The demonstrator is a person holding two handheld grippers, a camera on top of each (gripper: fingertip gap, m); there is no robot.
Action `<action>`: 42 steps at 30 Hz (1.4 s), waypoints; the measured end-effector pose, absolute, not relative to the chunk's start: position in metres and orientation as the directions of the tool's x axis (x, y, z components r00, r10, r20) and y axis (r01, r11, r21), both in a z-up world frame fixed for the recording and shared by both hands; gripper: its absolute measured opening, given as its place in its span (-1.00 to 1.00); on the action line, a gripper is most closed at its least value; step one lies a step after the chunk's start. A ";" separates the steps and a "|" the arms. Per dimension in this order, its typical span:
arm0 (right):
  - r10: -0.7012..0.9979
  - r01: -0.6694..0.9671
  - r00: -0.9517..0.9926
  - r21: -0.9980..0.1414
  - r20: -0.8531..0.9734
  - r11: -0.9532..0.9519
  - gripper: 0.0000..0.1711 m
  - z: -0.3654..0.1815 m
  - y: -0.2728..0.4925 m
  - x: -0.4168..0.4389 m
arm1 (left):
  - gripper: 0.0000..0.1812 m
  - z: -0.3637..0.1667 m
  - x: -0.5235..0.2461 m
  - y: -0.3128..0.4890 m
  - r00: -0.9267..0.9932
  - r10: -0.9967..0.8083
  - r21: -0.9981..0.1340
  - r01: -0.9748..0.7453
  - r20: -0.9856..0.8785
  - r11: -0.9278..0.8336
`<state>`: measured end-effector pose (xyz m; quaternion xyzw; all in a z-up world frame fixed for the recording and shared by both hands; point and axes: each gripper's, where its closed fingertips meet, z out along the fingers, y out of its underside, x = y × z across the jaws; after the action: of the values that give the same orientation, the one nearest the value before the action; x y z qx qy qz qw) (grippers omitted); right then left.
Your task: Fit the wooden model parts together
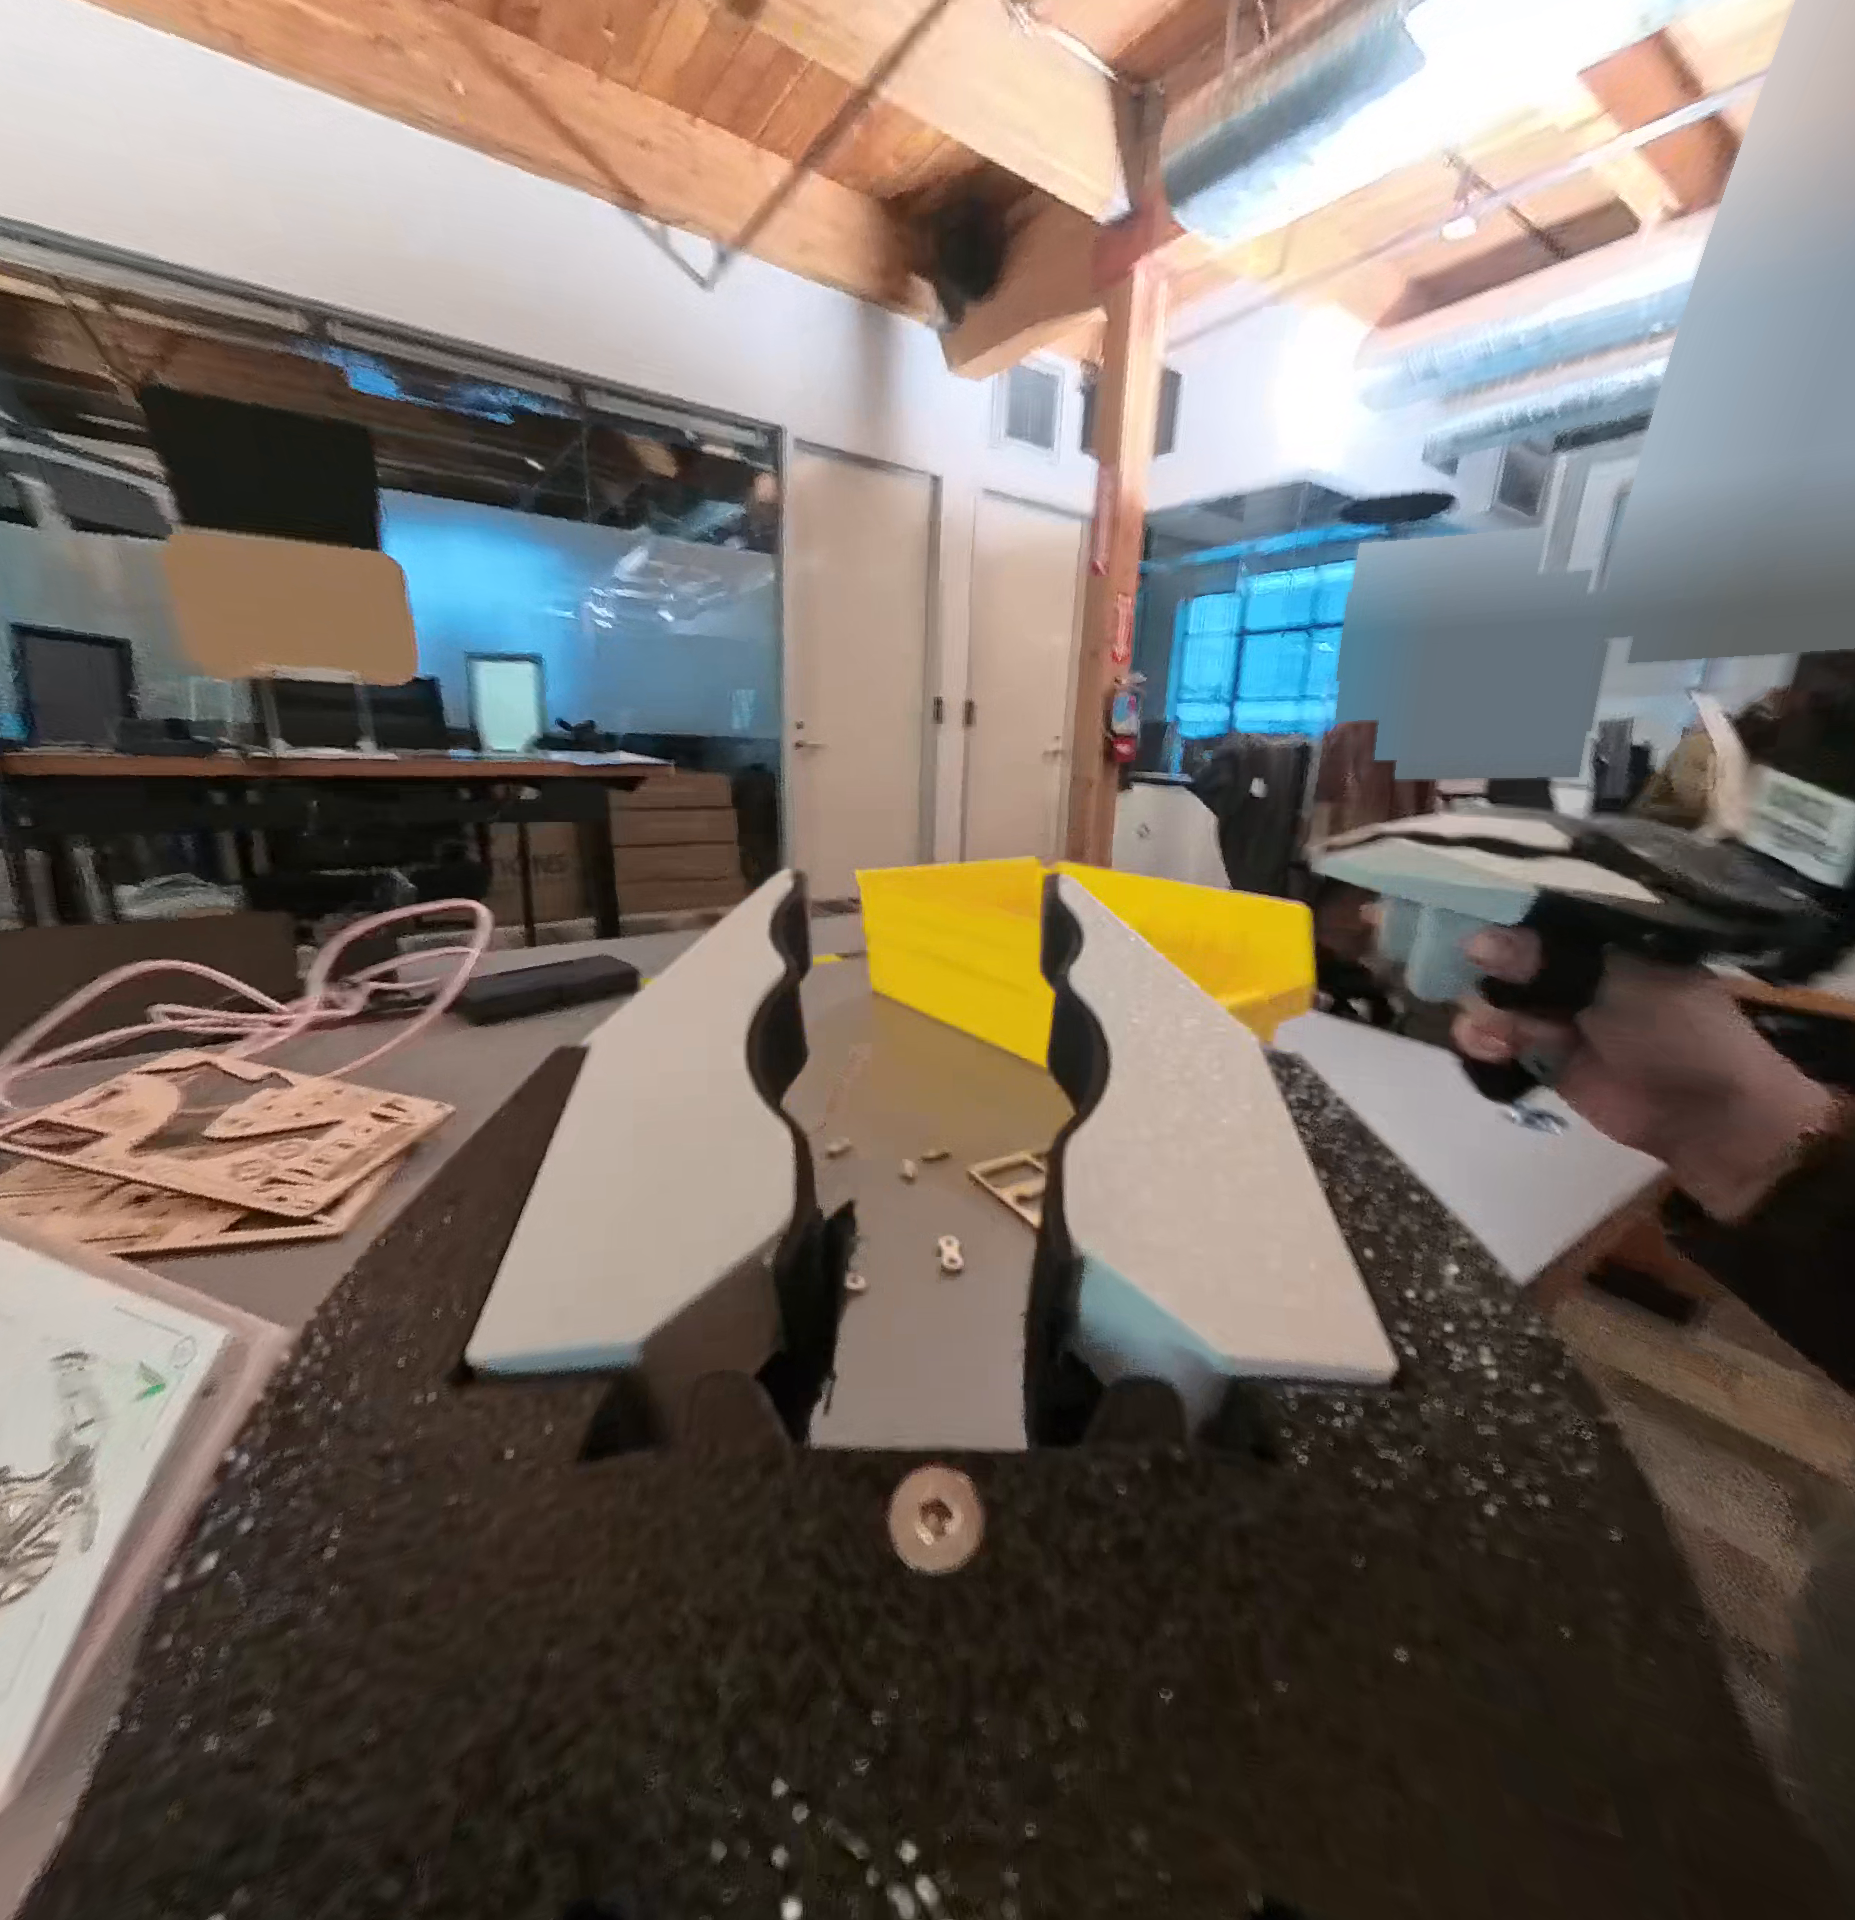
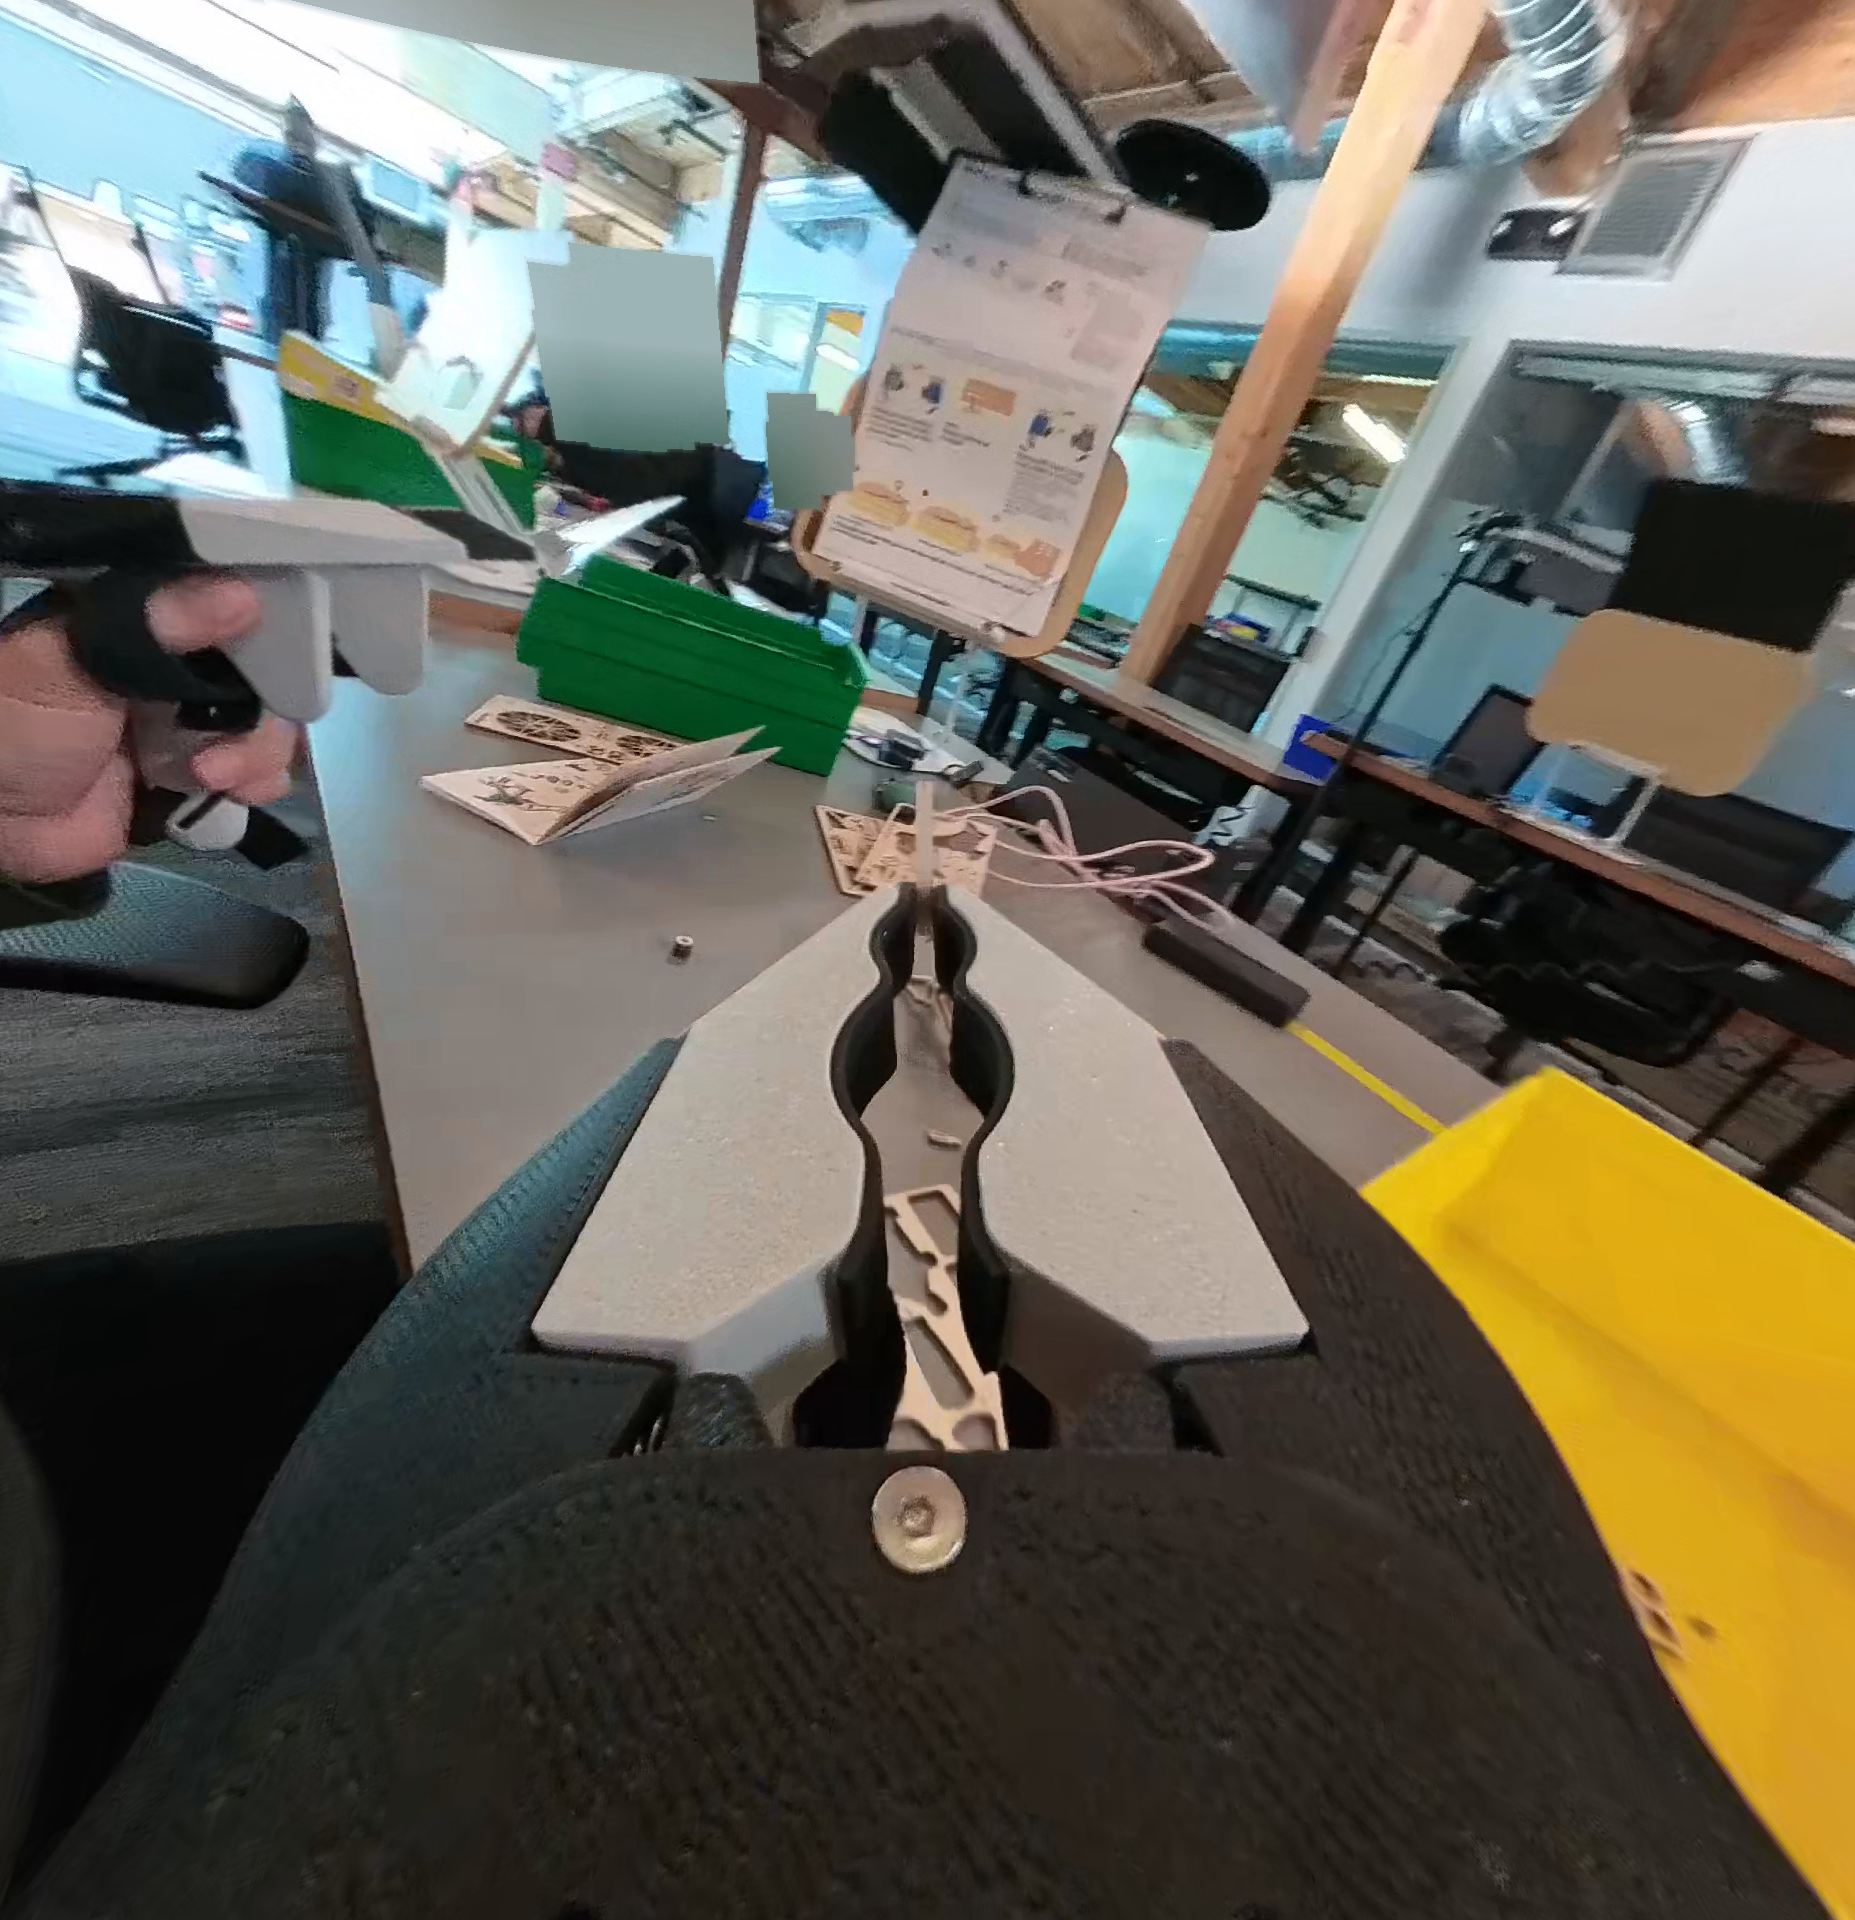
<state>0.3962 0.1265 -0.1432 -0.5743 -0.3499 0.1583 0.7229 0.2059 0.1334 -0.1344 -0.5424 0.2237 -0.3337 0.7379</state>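
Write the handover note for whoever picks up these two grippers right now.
Left gripper: open, empty, above the table over loose small wooden pieces.
Right gripper: shut on a thin pale wooden stick, held upright at the fingertips, beside the yellow bin.
A flat cut-out wooden part lies on the table under the right gripper. Punched wooden sheets sit to the left; an open instruction booklet sits farther along the table.
Done: no joined parts are visible.
Left: mate the stick with its matching part.

My left gripper (image 1: 923,894) hangs with fingers spread wide. My right gripper (image 2: 925,902) has its tips pinched nearly together.
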 end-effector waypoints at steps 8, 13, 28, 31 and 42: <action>0.762 0.312 0.521 -0.917 0.384 0.249 -0.99 -0.176 0.175 0.333 | -0.59 -0.167 0.270 0.151 0.453 -0.891 -0.998 0.037 -0.023 0.045; 0.789 0.422 0.419 -0.866 0.449 0.269 -0.99 -0.191 0.197 0.313 | -0.78 -0.177 0.287 0.181 0.368 -0.928 -0.998 -0.049 -0.053 0.038; 0.840 0.587 0.125 -0.722 0.528 0.367 -0.99 -0.224 0.227 0.303 | -0.85 -0.218 0.311 0.218 0.146 -0.941 -0.898 -0.373 -0.304 0.232; 0.864 0.574 0.104 -0.739 0.494 0.354 -0.99 -0.224 0.227 0.298 | -0.99 -0.217 0.305 0.223 0.148 -0.952 -0.922 -0.324 -0.269 0.211; 0.819 0.471 0.306 -0.825 0.485 0.313 -0.70 -0.218 0.257 0.301 | -0.99 -0.197 0.273 0.252 0.394 -0.910 -0.991 -0.048 -0.132 0.124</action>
<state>0.3007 0.2567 -0.2177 -0.5664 -0.5694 0.1509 0.5763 0.2728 0.2522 -0.1967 -0.5623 0.4255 -0.3493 0.6170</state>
